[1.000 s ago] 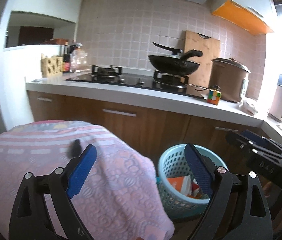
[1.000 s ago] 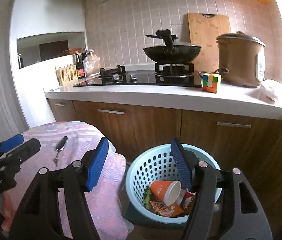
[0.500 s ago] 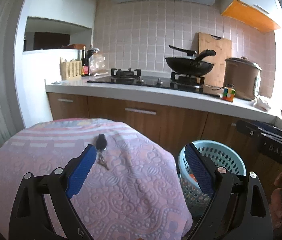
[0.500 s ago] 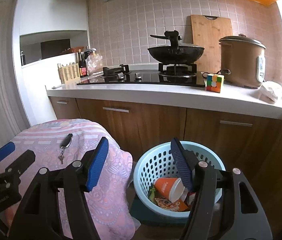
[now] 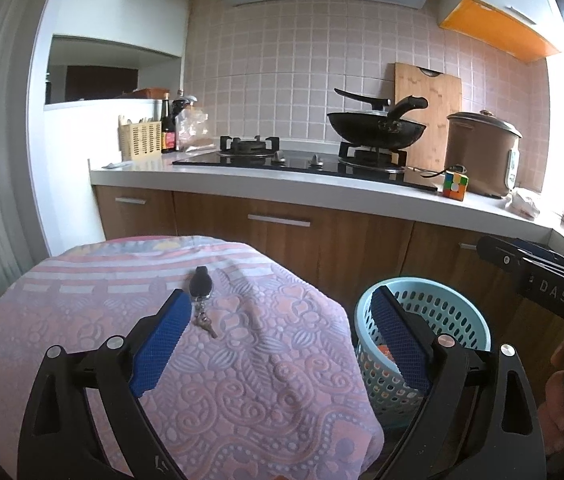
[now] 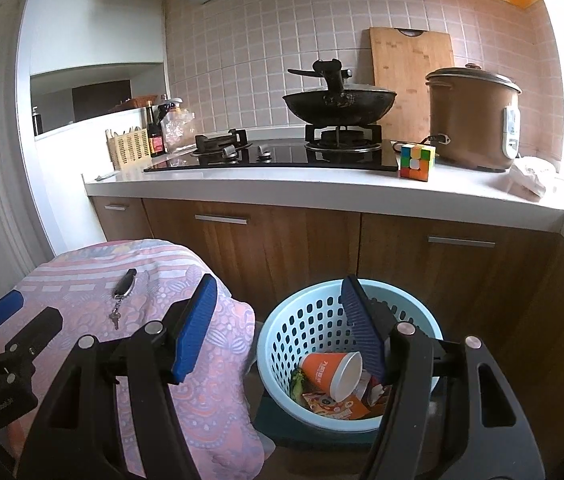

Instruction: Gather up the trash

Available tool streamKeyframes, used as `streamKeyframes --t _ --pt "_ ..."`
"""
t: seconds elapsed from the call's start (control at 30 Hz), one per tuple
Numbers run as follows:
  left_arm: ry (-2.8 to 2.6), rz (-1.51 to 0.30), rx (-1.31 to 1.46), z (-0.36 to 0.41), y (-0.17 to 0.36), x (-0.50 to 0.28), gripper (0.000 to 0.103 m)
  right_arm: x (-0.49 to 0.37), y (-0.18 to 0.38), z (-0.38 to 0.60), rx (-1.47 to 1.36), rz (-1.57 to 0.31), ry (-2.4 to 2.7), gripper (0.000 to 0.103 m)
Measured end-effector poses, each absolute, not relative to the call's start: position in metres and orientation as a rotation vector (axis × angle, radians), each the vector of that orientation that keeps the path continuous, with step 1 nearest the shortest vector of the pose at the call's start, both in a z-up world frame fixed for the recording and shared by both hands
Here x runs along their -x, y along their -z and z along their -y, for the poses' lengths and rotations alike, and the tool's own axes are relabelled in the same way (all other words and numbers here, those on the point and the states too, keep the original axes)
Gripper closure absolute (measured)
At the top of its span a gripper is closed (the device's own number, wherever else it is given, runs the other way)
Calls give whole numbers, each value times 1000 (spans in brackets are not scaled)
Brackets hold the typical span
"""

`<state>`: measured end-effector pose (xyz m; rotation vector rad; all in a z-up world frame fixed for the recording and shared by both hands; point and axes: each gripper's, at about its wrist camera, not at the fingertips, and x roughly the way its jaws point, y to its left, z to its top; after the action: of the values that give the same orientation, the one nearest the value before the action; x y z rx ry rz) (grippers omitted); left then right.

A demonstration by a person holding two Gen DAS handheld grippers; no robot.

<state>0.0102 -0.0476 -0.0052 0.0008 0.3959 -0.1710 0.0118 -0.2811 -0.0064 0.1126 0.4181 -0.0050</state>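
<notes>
A light-blue perforated basket stands on the floor before the cabinets. Inside it lie an orange paper cup and crumpled wrappers. My right gripper hangs open above the basket's left rim, nothing between its blue pads. My left gripper is open too, over the pink patterned cloth, holding nothing. A black key fob with keys lies on the cloth just beyond the left pad. The left gripper also shows at the left edge of the right wrist view.
Behind runs a white counter with a gas hob, a black wok, a colour cube, a brown rice cooker and a cutting board. Wooden cabinet doors stand under it. A hand shows at the right of the left wrist view.
The left wrist view has swung left and pulled back: the cloth and key fob sit more centred, the basket further right. The right gripper has barely shifted, still open over the basket.
</notes>
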Motion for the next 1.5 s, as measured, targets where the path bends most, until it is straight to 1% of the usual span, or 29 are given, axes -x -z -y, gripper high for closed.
streamKeyframes --t 1.3,1.5 --pt "188 -404 17 47 -3 -2 13 -6 1 278 -108 -402 -5 38" --pt "187 -399 16 49 -5 0 13 -7 1 278 -105 -404 -6 36"
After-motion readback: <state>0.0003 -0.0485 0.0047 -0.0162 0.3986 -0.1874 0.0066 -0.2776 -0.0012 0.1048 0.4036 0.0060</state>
